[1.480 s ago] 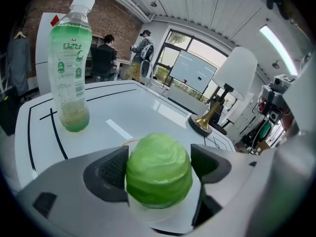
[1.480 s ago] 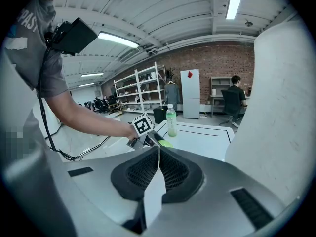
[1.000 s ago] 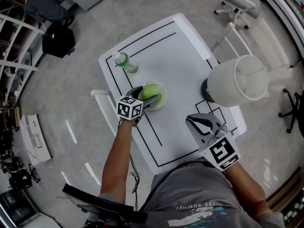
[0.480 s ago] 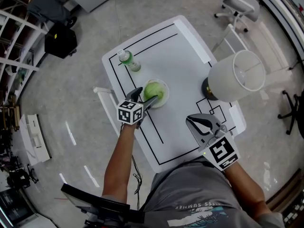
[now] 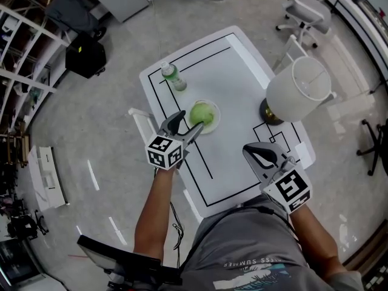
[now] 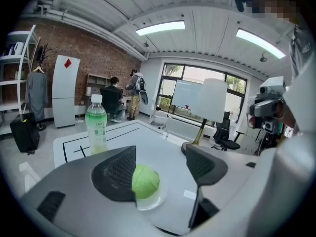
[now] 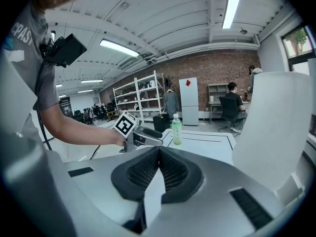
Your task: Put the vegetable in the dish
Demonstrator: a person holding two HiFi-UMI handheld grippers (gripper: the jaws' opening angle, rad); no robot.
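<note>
Tabletop (image 5: 233,71), toward its left edge, holds the dish (image 5: 216,121) with the vegetable (image 5: 202,112) just beyond the left gripper (image 5: 189,121), its empty jaws apart though just narrowed; the right gripper (image 5: 251,152) is farther off, jaws together.

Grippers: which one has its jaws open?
The left gripper: its jaws stand apart with nothing gripped, though they have just been closing a little; the cabbage lies beyond in its dish. The right gripper has its jaws together.

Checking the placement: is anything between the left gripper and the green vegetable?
Nothing visible. The vegetable sits in the dish, just ahead of the left gripper, whose jaws, just closing slightly, are open and empty. The bottle stands off to the side.
</note>
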